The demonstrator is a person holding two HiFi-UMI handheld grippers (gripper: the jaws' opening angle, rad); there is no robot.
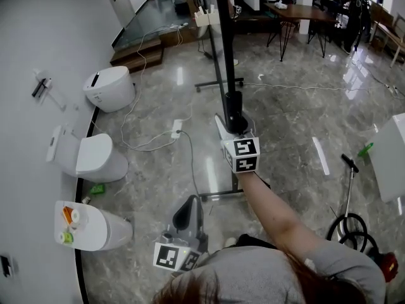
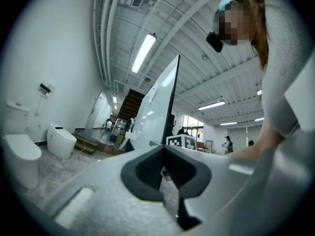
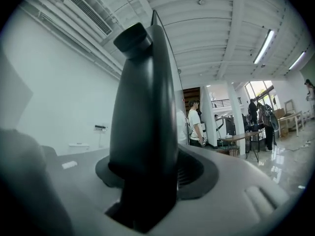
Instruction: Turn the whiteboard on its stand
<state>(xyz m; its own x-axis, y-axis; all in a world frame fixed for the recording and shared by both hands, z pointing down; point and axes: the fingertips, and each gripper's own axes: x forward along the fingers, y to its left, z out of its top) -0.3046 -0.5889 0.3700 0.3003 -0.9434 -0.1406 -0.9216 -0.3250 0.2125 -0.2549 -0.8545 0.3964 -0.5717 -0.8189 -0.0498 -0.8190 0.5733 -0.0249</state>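
The whiteboard [image 1: 221,37] stands edge-on ahead of me, a thin black-framed panel on a wheeled stand. At its near end rises a black rounded post [image 1: 234,106]. My right gripper [image 1: 235,124] is shut on that post, a white finger on either side of it. In the right gripper view the post [image 3: 142,107] fills the space between the jaws of the right gripper [image 3: 147,173]. My left gripper [image 1: 188,215] hangs low by my body, shut and holding nothing. In the left gripper view the left gripper [image 2: 163,149] points at the board's white face [image 2: 157,102] from a distance.
Three white toilets [image 1: 95,157] line the left wall. Cables and a power strip [image 1: 176,129] lie on the marble floor near the stand's foot bar [image 1: 221,195]. A scooter [image 1: 348,195] stands at the right, a table [image 1: 297,11] at the back. People [image 3: 197,127] stand far off.
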